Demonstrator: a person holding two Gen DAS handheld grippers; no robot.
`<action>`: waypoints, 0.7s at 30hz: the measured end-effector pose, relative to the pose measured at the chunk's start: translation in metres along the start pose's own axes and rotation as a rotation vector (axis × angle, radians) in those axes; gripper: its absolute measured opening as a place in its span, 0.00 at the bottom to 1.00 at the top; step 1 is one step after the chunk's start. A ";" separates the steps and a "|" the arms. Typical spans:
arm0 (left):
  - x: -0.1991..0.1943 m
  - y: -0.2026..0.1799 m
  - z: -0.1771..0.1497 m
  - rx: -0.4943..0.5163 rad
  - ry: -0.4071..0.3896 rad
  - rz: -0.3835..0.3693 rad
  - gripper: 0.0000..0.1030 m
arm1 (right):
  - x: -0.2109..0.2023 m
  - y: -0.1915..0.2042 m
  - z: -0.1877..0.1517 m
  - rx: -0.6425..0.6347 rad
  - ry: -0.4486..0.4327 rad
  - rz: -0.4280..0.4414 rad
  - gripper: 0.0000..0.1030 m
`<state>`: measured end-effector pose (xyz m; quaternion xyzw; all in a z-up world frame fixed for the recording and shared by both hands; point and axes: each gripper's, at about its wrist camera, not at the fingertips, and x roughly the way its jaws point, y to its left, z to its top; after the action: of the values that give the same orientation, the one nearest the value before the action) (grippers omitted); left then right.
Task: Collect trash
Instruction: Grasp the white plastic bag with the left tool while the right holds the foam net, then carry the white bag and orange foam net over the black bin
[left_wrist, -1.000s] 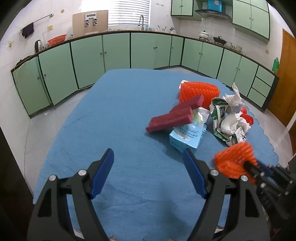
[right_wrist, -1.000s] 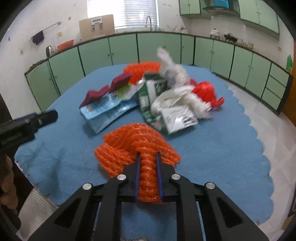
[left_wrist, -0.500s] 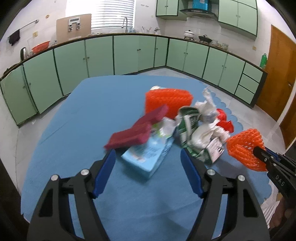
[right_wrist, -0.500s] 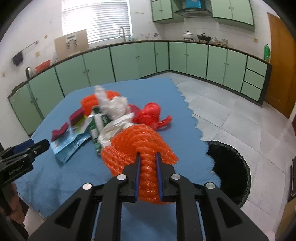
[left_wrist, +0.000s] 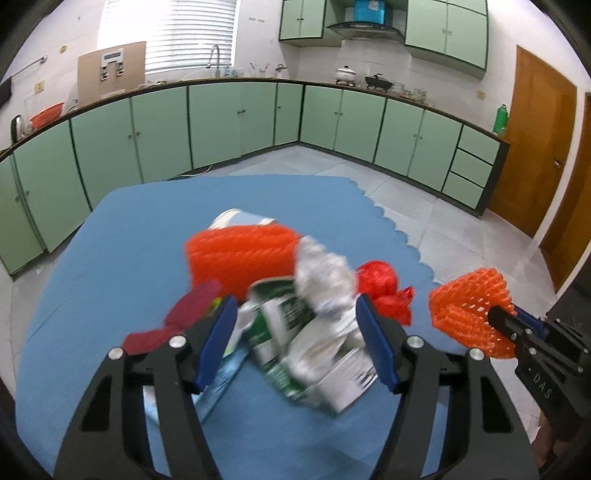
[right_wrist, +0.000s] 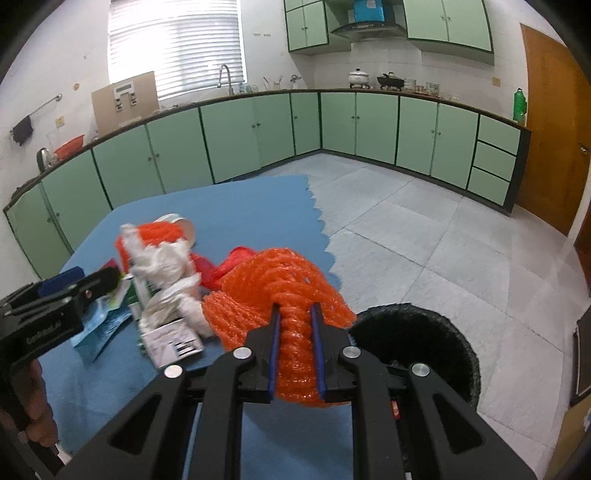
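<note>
Trash pile on the blue table, one orange net already lifted.
The right gripper (right_wrist: 297, 354) is clamped on an orange foam fruit net (right_wrist: 284, 288), beside a round black bin (right_wrist: 424, 332). The left gripper (left_wrist: 295, 339), jaws apart and just closing in, frames a crumpled green-and-white carton (left_wrist: 295, 343) without touching it, on the blue tablecloth (left_wrist: 147, 221).

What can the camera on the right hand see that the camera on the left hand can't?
Only the right wrist view shows the black bin on the floor beside the table, and the right tool from behind, shut on the orange foam net.

Only the left wrist view shows the left tool from behind, open, its jaws just closing around the green-and-white carton without pressing it.

Both show the blue tablecloth, the trash pile and the held net.
</note>
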<state>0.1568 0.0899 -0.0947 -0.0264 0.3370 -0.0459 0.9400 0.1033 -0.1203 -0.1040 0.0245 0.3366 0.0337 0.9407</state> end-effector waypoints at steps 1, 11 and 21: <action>0.004 -0.004 0.001 0.005 0.001 -0.006 0.59 | 0.002 -0.004 0.001 0.001 0.001 -0.009 0.15; 0.033 -0.019 0.004 0.028 0.038 -0.001 0.18 | 0.015 -0.032 0.006 0.029 0.001 -0.026 0.16; -0.008 0.000 0.013 -0.015 -0.059 -0.023 0.09 | 0.000 -0.017 0.006 0.014 -0.040 -0.013 0.16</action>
<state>0.1585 0.0912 -0.0796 -0.0387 0.3091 -0.0534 0.9487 0.1078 -0.1377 -0.1004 0.0297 0.3182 0.0246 0.9472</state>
